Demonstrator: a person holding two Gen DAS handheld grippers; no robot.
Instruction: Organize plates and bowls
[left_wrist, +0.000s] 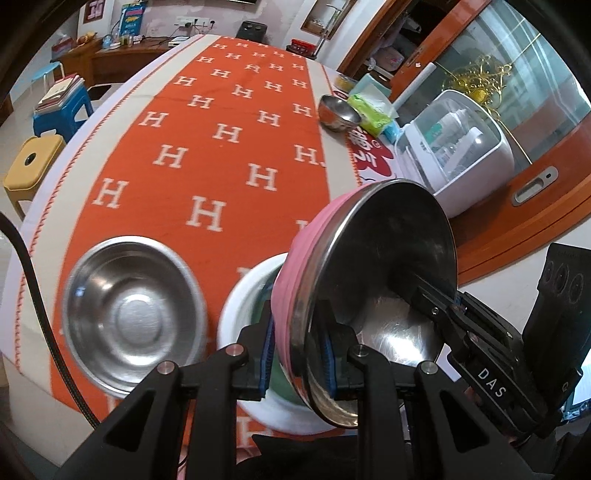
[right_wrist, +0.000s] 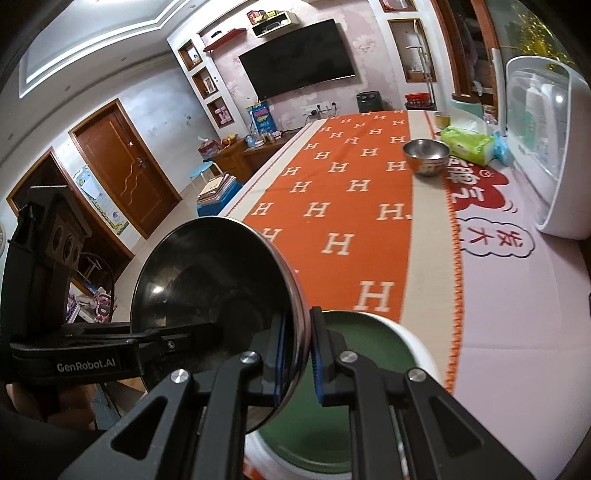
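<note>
While both claws are clamped on the same pink-sided steel bowl (left_wrist: 369, 266), it hangs tipped on edge over the near end of the bench (left_wrist: 55, 173). The left claw (left_wrist: 299, 354) pinches the rim at the bowl's 6 o'clock, and the right claw (right_wrist: 299, 350) is squeezed shut on the rim at about 4 o'clock. Right under it sits a white bowl with a green inside (right_wrist: 369, 369). An empty steel bowl (left_wrist: 133, 314) rests at its 9 o'clock on the orange H-pattern cloth (left_wrist: 221, 147). A smaller steel bowl (right_wrist: 426, 155) sits way off at 1 o'clock, just beside a green tissue pack (right_wrist: 467, 144).
</note>
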